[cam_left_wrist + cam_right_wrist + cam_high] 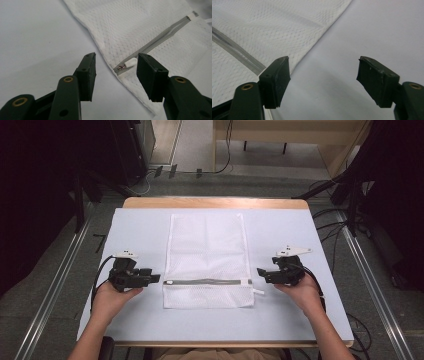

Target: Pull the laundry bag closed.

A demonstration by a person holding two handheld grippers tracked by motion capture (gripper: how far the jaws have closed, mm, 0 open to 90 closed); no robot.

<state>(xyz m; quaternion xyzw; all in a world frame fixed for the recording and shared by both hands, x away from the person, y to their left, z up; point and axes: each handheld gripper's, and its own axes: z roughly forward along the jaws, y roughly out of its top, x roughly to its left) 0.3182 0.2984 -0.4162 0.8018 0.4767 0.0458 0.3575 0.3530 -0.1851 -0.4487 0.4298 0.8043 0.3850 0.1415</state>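
Note:
A white mesh laundry bag (207,255) lies flat in the middle of the table, with a grey zipper (207,281) running across its near end. My left gripper (156,277) sits just left of the bag at zipper height, open. In the left gripper view its jaws (116,58) stand apart above the bag's edge, where the white zipper pull (126,65) lies; nothing is gripped. My right gripper (261,272) sits just right of the bag, also open. The right gripper view has its jaws (323,61) wide over bare mat, with the bag (274,25) and zipper (237,52) to its left.
A pale mat (300,235) covers the wooden table (215,202). A small white tag (258,292) sticks out at the bag's right edge. Metal floor rails (55,285) run along both sides, and cables (330,227) lie on the floor to the right.

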